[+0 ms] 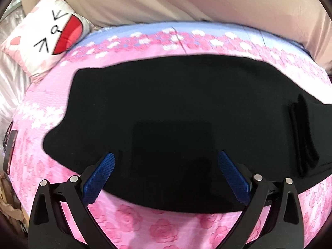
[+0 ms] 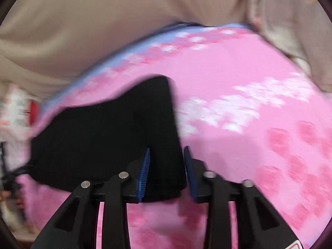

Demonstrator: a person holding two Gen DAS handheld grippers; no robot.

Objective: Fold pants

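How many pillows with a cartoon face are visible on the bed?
1. The cartoon-face pillow lies at the far left corner of the pink floral bedspread, beyond the black pants. The right wrist view shows it only as a blur at its left edge. Others may lie out of view.

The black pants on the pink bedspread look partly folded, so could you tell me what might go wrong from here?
1. The right gripper has its jaws open around one end of the pants; closing could pinch the bedspread too.
2. The left gripper is open and holds nothing, so pulling could drag the folded layers apart.
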